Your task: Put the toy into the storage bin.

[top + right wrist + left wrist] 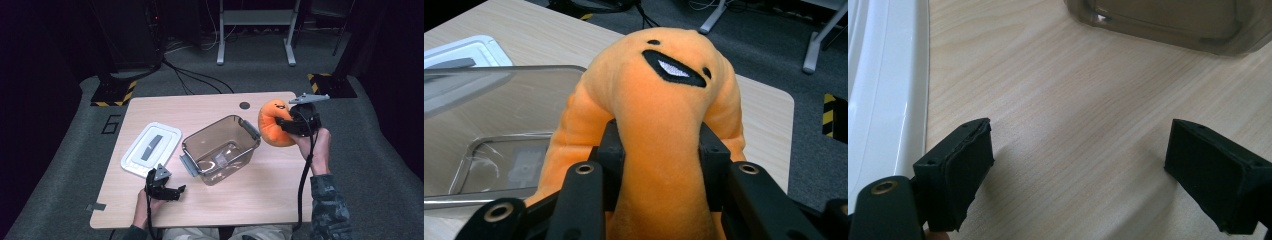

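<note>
An orange plush toy (pixel 272 122) with a stitched black smile (pixel 659 100) hangs above the table's right side, just right of a clear brown plastic box (pixel 221 148). My right gripper (pixel 287 125) is shut on the plush, its black jaws pinching the soft body from both sides (pixel 659 165). The box (pixel 499 125) stands uncovered with nothing inside but a label on its floor. Its white lid (pixel 151 149) lies flat to the left. My left gripper (pixel 176 191) rests low near the front edge, open (pixel 1080 175) over bare wood, between the lid (pixel 883 90) and the box (pixel 1168 22).
The light wooden table (pixel 260 195) has a dark round grommet (pixel 244 105) near its far edge. Grey carpet, cables and a white desk frame (pixel 255 30) lie beyond. Black-and-yellow floor plates (pixel 114 93) sit at both far corners.
</note>
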Motion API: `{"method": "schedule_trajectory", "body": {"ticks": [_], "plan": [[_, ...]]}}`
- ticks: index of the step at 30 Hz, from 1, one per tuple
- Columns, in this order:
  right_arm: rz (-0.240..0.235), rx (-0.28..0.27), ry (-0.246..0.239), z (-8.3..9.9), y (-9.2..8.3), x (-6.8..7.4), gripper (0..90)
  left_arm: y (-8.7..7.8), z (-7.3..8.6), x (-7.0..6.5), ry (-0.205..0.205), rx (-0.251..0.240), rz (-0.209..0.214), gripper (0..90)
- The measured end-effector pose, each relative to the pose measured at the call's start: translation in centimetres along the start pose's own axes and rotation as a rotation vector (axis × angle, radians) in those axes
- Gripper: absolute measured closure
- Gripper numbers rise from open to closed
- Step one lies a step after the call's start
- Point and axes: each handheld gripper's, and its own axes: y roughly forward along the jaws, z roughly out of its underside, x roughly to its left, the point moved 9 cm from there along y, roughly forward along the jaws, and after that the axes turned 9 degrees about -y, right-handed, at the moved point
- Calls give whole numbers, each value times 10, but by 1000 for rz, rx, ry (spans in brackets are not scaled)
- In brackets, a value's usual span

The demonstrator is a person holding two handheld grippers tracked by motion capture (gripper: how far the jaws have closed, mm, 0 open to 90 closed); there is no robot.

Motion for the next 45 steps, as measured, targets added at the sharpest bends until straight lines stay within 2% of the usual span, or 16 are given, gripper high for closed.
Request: {"method": "schedule_trajectory", "body": {"ticks": [8, 19, 23, 26, 27, 29, 30, 33, 39, 40, 41, 42, 45], "plan": [[-23, 2, -29, -16, 3, 10, 645, 0, 0, 0, 0, 0, 0, 112], [-65, 26, -96, -36, 11, 25, 643, 0, 0, 0, 0, 0, 0, 113], [-79, 33, -108, -40, 15, 30, 641, 0, 0, 0, 0, 0, 0, 112], [-88, 35, -134, -43, 20, 32, 638, 0, 0, 0, 0, 0, 0, 112], [-92, 43, -125, -43, 21, 34, 637, 0, 0, 0, 0, 0, 0, 112], [-99, 40, -146, -46, 25, 35, 636, 0, 0, 0, 0, 0, 0, 112], [-101, 48, -135, -46, 26, 38, 635, 0, 0, 0, 0, 0, 0, 112], [-107, 51, -147, -49, 29, 42, 633, 0, 0, 0, 0, 0, 0, 112], [-125, 74, -186, -53, 38, 52, 631, 0, 0, 0, 3, 2, 0, 113], [-131, 88, -176, -52, 39, 54, 630, 0, 0, 0, 3, 2, -1, 113], [-133, 86, -192, -53, 42, 55, 630, 0, 0, 0, 4, 2, -1, 113], [-138, 99, -181, -52, 44, 58, 629, 0, 0, 0, 3, 2, -1, 113], [-146, 102, -201, -53, 50, 62, 627, 0, 0, 0, 3, 2, -2, 116]]}}
